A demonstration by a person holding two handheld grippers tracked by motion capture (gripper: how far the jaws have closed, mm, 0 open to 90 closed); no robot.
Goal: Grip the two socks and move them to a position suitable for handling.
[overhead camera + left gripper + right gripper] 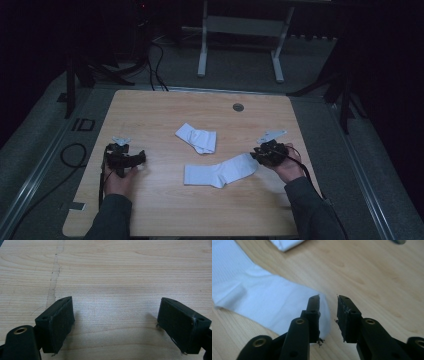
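Right hand-held gripper (328, 315): jaws parted a little, nothing between them, pads pressing on nothing. It sits at the toe end of the flat sock (220, 172), which lies spread out on the bench (165, 107) and runs away from the gripper toward the person's left. In the right gripper view the sock's rounded end lies just under and beside one jaw; the other jaw stands over bare wood.

Left hand-held gripper (115, 322): released, jaws wide apart over bare bench, well apart from both socks.

Folded sock (197, 138): beyond the flat one, farther from both grippers, not touching it as far as the high view shows.

Judged risks:
- With the gap this narrow, a fresh pinch at the toe may catch only the top layer, so the sock would drag or bunch instead of lifting clean.
- A jaw lying partly over the cloth could snag it on pulling away and skew the sock.
- With the left gripper far off, nothing pins the cuff end; any pull from the right could slide the whole sock.
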